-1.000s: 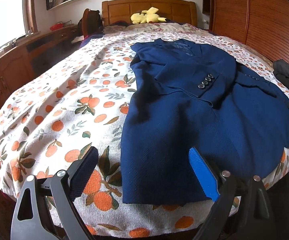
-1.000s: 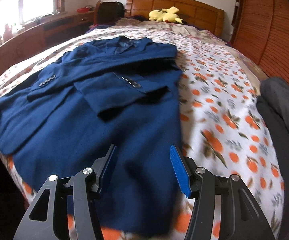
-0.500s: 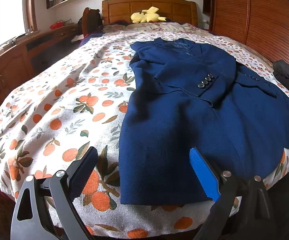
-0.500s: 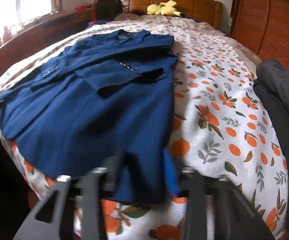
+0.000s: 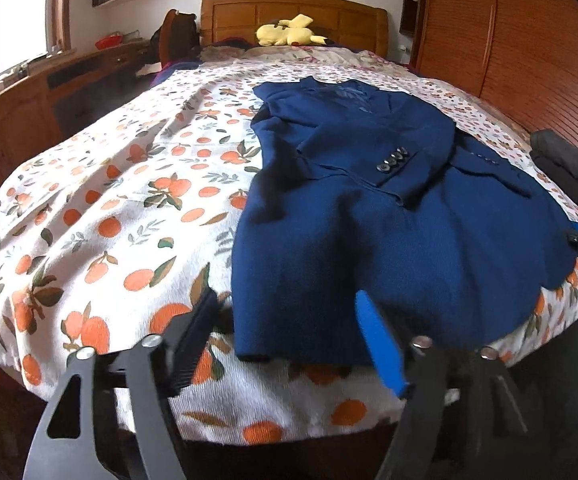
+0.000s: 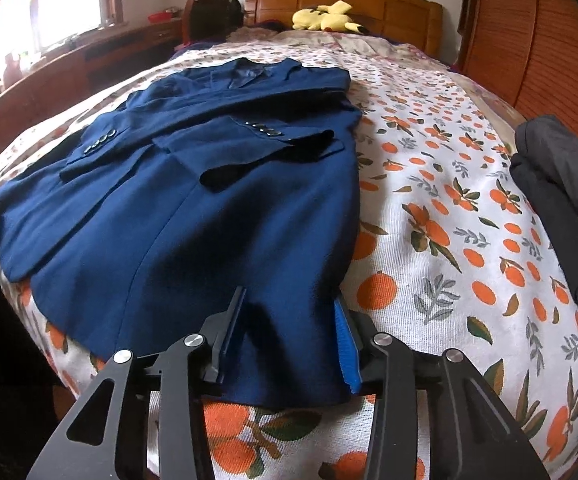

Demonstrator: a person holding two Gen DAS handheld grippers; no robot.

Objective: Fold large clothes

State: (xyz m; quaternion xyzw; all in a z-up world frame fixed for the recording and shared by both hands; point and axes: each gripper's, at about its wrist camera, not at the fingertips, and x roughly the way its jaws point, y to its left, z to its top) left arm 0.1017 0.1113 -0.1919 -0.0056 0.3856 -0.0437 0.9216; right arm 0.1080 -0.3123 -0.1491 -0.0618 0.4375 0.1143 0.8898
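A navy blue jacket (image 5: 369, 232) (image 6: 209, 208) lies flat on the bed, collar toward the headboard. Both sleeves are folded across its front, cuff buttons showing. My left gripper (image 5: 285, 300) hovers at the near hem's left corner. Its jaws are closing, the corner of the cloth lies between them, and the pads are clear of it. My right gripper (image 6: 291, 296) straddles the hem's right corner. Its jaws are opening with cloth between the black and blue pads, and I see no pinch.
The orange-print bedsheet (image 5: 109, 208) (image 6: 449, 220) covers the bed. A yellow plush toy (image 5: 287, 34) rests at the wooden headboard. Dark grey clothing (image 6: 561, 184) is piled at the right edge. A wooden wardrobe stands on the right, a desk and window on the left.
The left jaws have narrowed over the hem corner. The right gripper has dropped from above the jacket to its near hem, narrowed its jaws, then spread them a little.
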